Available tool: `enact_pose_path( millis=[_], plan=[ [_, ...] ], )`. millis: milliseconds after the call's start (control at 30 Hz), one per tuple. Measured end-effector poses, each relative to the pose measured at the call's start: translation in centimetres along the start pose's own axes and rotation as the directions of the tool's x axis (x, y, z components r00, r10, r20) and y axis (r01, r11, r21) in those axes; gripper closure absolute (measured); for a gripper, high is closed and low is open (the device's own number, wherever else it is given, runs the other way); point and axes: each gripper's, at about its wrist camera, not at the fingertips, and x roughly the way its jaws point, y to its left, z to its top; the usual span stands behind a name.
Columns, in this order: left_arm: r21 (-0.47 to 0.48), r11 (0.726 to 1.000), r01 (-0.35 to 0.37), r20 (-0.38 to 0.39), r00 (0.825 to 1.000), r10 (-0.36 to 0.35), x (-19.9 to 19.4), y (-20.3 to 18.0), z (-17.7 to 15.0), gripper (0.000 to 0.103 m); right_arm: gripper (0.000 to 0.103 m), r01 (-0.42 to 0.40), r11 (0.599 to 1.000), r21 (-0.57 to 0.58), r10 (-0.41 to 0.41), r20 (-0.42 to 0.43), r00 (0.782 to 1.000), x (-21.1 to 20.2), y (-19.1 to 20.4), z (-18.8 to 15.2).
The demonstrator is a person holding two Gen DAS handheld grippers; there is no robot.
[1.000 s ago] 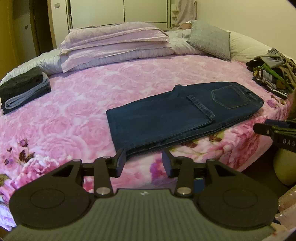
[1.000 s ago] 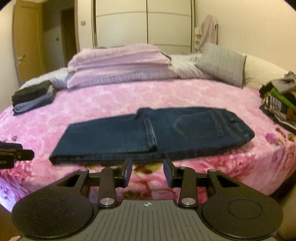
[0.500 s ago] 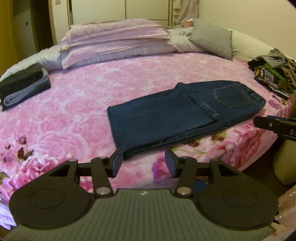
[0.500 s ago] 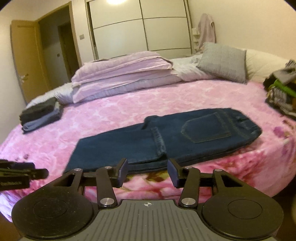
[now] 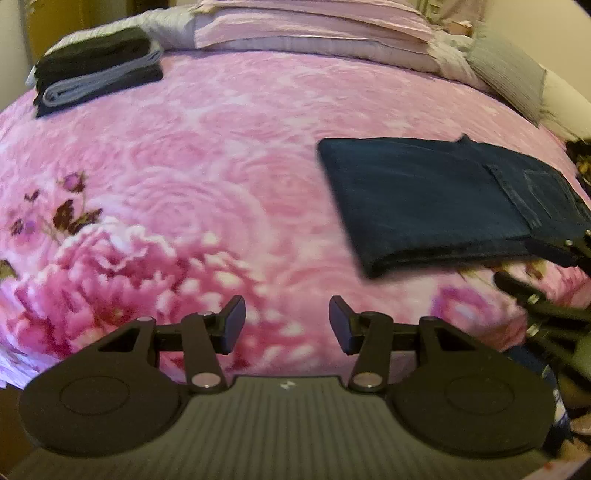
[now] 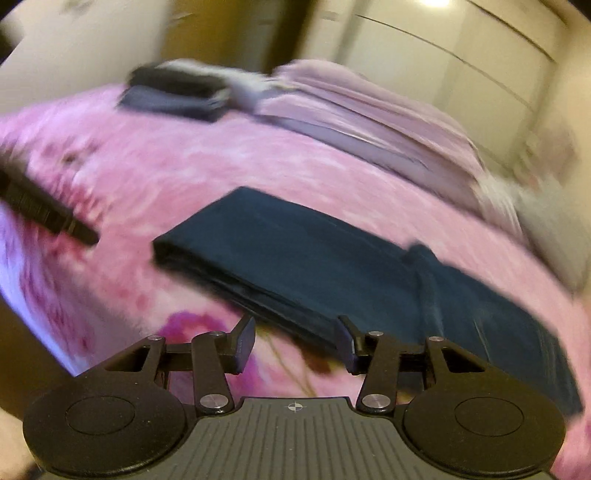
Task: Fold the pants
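Dark blue jeans (image 5: 436, 199) lie folded in half on the pink floral bedspread (image 5: 207, 155), to the right in the left wrist view. My left gripper (image 5: 287, 328) hangs open over bare bedspread, left of the jeans' folded end, holding nothing. In the blurred right wrist view the jeans (image 6: 332, 273) run from centre to lower right. My right gripper (image 6: 295, 346) is open at their near edge, nothing between its fingers. The right gripper's fingers (image 5: 550, 251) show at the right edge of the left view, and the left gripper's finger (image 6: 44, 210) shows at the left of the right view.
A stack of folded dark and grey clothes (image 5: 96, 70) sits at the bed's far left. Pale pink pillows and folded bedding (image 5: 314, 26) and a grey cushion (image 5: 506, 74) line the far side. Wardrobe doors (image 6: 461, 51) stand behind the bed.
Both grippers have swung left and dropped closer to the bed; the jeans have shifted to the right in both views. Both stay open. The right view is now tilted and blurred.
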Motion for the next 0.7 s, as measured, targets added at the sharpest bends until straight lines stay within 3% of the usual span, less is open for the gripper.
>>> enact_pose_path(
  millis=[133,233,433,467,533,600,700],
  plan=[
    [-0.038,0.999,0.03,-0.006,1.0,-0.03,1.0,1.3,0.5,0.057,0.058,0.023,0.971,-0.239,-0.014,0.037,0.999,2.9,3.0,0.1],
    [-0.067,0.996,0.053,-0.009,0.999,-0.053,1.6,1.9,0.6,0.057,0.058,0.025,0.914,-0.404,-0.002,0.057,0.998,4.4,4.8,-0.4],
    [-0.118,0.989,0.088,-0.004,0.996,-0.09,2.6,2.5,1.0,0.057,0.06,0.037,0.819,-0.573,0.02,0.093,0.995,6.7,6.5,-1.5],
    [-0.121,0.989,0.091,-0.002,0.996,-0.092,2.7,2.5,1.1,0.057,0.063,0.039,0.821,-0.57,0.021,0.097,0.995,7.1,6.5,-1.4],
    [-0.129,0.987,0.093,0.001,0.996,-0.094,2.9,2.5,1.4,0.057,0.082,0.025,0.821,-0.57,0.032,0.089,0.996,8.2,6.6,-1.2],
    [-0.149,0.984,0.094,0.006,0.996,-0.094,2.9,2.7,1.7,0.058,0.09,0.041,0.832,-0.553,0.025,0.111,0.994,8.7,6.5,-1.2],
    [-0.187,0.977,0.098,0.057,0.994,-0.089,2.1,3.3,2.6,0.058,0.095,0.046,0.918,-0.394,0.029,0.181,0.983,7.5,4.4,-0.1]
  ],
)
